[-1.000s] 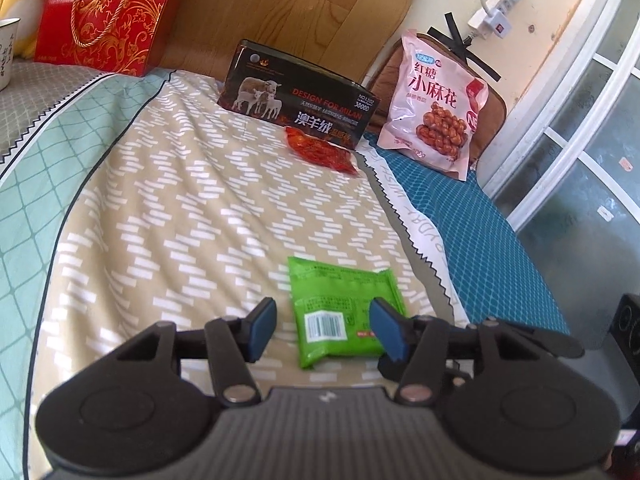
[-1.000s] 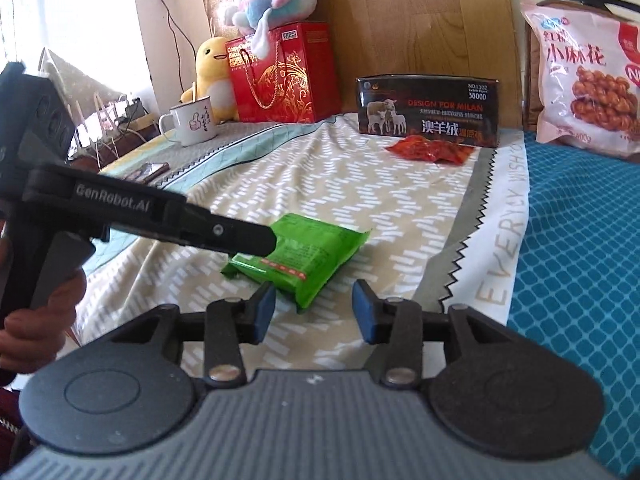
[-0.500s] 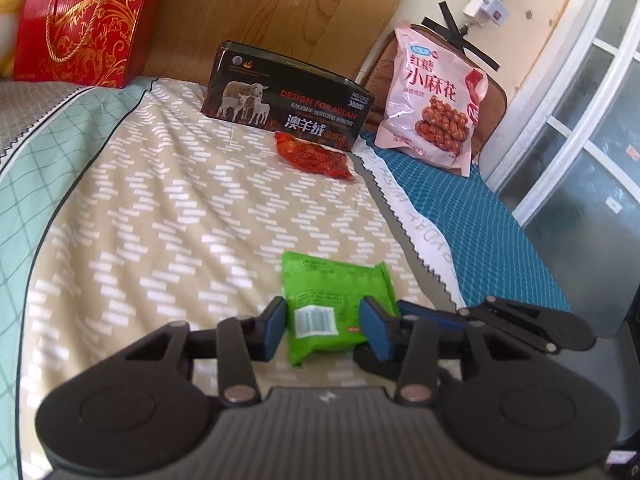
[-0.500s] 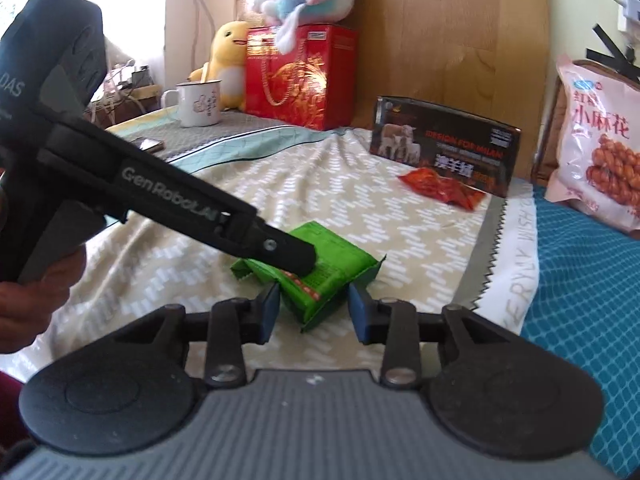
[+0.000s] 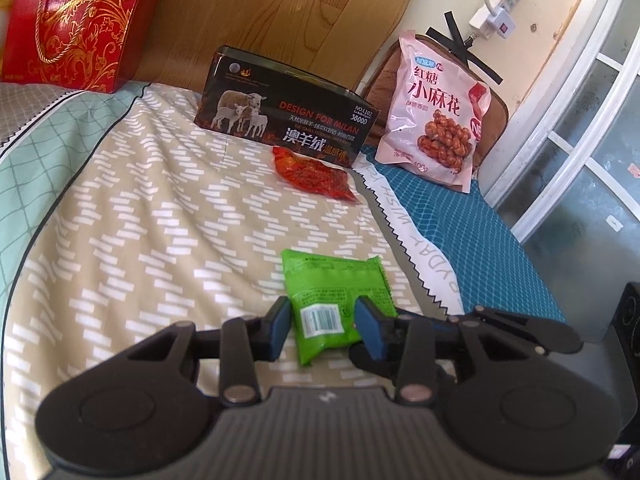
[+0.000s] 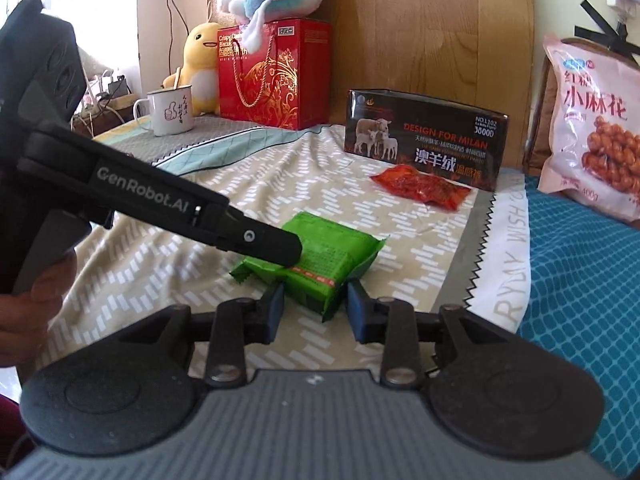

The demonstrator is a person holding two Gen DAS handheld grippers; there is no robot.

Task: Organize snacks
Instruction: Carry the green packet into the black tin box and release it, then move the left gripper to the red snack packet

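Note:
A green snack packet (image 5: pixel 334 300) lies flat on the patterned bedspread; it also shows in the right wrist view (image 6: pixel 320 256). My left gripper (image 5: pixel 323 330) is open with its blue pads on either side of the packet's near end. My right gripper (image 6: pixel 316 310) is open, its pads flanking the packet's other end. The left gripper's finger (image 6: pixel 256 238) rests over the packet in the right wrist view. A red snack pouch (image 5: pixel 314 174) lies in front of a black box (image 5: pixel 286 120). A pink bag of twists (image 5: pixel 436 112) leans at the back right.
A red gift bag (image 6: pixel 274 74) with plush toys, and a white mug (image 6: pixel 170 114), stand at the back left. A blue cloth (image 5: pixel 460 236) covers the right strip of the bed, next to a glass door (image 5: pixel 580 140). A wooden headboard (image 5: pixel 260 12) stands behind.
Both grippers have moved forward onto the green packet, so their open pads now flank its ends. The packet has stayed in place.

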